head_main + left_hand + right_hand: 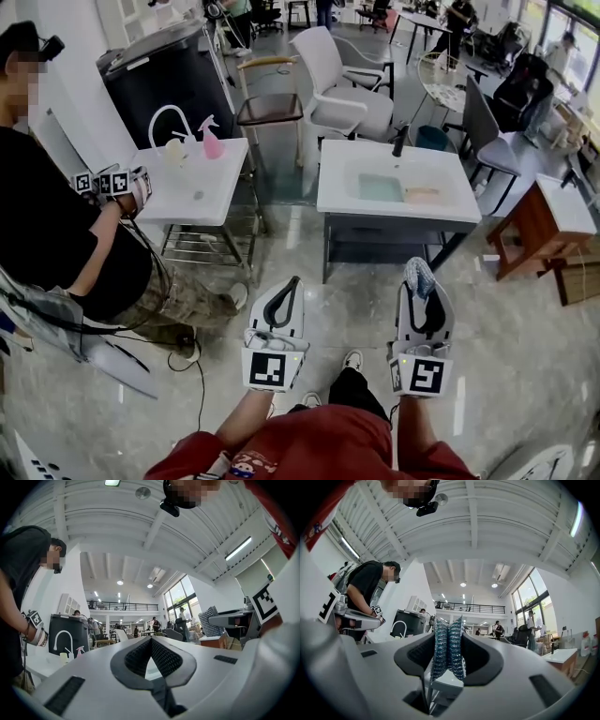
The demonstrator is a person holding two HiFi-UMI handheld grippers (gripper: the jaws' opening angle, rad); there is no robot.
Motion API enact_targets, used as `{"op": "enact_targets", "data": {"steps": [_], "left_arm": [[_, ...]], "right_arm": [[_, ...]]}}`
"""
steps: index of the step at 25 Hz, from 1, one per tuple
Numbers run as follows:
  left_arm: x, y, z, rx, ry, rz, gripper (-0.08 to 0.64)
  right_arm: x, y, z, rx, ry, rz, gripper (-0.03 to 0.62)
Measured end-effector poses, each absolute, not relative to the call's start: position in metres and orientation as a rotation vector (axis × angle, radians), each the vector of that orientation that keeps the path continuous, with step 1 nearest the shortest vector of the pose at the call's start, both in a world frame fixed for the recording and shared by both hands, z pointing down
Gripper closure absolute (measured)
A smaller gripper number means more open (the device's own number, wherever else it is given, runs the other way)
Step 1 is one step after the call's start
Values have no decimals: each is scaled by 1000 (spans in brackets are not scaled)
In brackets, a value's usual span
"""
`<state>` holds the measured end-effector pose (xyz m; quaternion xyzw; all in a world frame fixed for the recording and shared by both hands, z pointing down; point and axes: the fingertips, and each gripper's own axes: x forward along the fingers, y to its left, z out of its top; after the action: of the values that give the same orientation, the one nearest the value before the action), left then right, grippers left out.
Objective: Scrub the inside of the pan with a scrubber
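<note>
My right gripper [418, 289] is held low over the floor, shut on a blue-grey mesh scrubber [421, 272]. In the right gripper view the scrubber [449, 648] is squeezed upright between the two pads, with the right gripper [449, 634] pointing up toward the ceiling. My left gripper [294, 281] is beside it, to the left. Its tips meet with nothing between them, which the left gripper view [151, 640] also shows. No pan is in any view. Ahead of both grippers stands a white sink table [450, 202] with a basin [379, 187].
A black faucet [400, 141] stands behind the basin. At left, a second white table [202, 192] carries a pink spray bottle [212, 141] and a white faucet [169, 117]. A person [56, 225] sits beside it. A white chair [342, 94] and a wooden cabinet [544, 225] are further off.
</note>
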<state>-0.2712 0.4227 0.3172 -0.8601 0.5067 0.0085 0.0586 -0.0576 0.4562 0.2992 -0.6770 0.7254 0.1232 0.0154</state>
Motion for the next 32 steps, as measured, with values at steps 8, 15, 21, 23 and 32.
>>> {"op": "enact_targets", "data": {"steps": [8, 15, 21, 23, 32], "left_arm": [[-206, 347, 305, -2597, 1510, 50, 552], [-148, 287, 303, -2584, 1493, 57, 552], [-110, 252, 306, -2572, 1488, 40, 552], [-104, 242, 309, -2577, 1497, 29, 552], [-100, 173, 320, -2605, 1522, 14, 552]], "right_arm": [[9, 386, 292, -2117, 2232, 417, 411], [70, 328, 296, -2118, 2216, 411, 411], [106, 291, 309, -2107, 2235, 374, 411], [111, 280, 313, -2105, 2246, 361, 411], [109, 207, 321, -2100, 2292, 335, 411]]}}
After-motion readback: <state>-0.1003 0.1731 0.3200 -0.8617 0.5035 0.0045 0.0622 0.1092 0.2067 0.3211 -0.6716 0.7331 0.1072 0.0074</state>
